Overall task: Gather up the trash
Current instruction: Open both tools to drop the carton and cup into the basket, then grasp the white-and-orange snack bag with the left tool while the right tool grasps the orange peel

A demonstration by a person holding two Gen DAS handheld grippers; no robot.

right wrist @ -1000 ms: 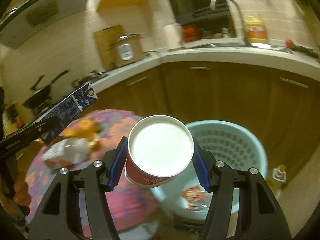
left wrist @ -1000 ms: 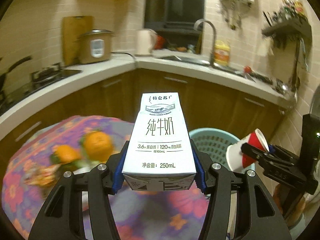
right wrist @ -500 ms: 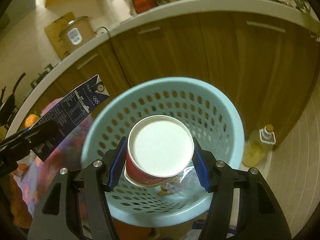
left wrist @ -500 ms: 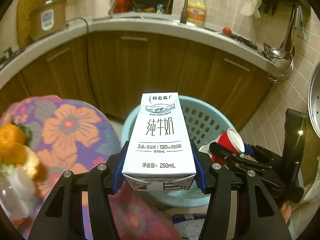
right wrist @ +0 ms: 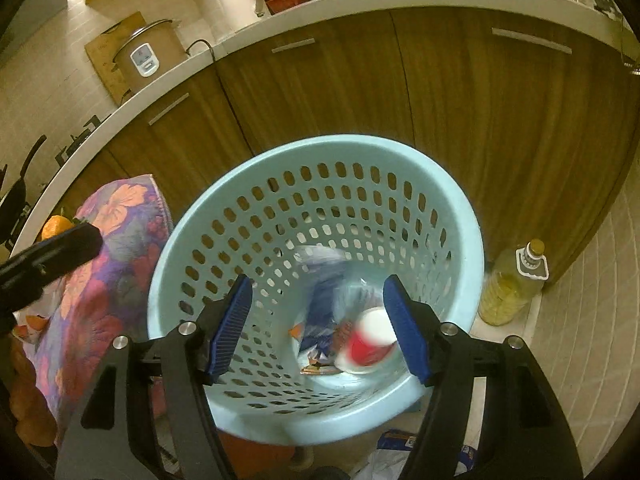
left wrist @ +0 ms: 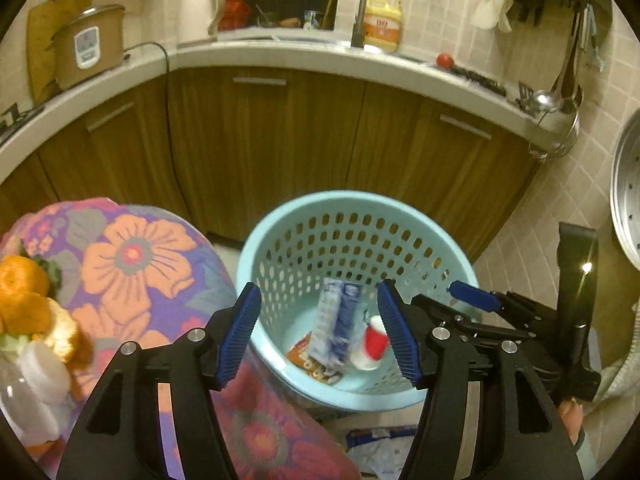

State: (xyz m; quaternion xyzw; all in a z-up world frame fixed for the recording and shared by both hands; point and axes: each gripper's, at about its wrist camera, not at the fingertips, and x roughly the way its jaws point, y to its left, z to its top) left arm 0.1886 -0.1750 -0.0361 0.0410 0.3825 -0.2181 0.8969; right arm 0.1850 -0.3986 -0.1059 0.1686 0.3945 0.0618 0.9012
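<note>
Both tongs — left tongs (left wrist: 319, 336) and right tongs (right wrist: 317, 326) — have just spread, empty, over the basket (right wrist: 256, 160), where the light, crushable milk carton (left wrist: 338, 326) and paper cup (right wrist: 370, 344) lie.

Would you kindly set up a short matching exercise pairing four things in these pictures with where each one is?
Things:
1. milk carton
2. oranges
3. oil bottle
4. rice cooker

Places:
A. on the kitchen counter
B. on the floor to the right of the basket
C. inside the basket, next to a red cup
D. on the flowered cloth

Pairs: 1-C, 2-D, 3-B, 4-A
</note>
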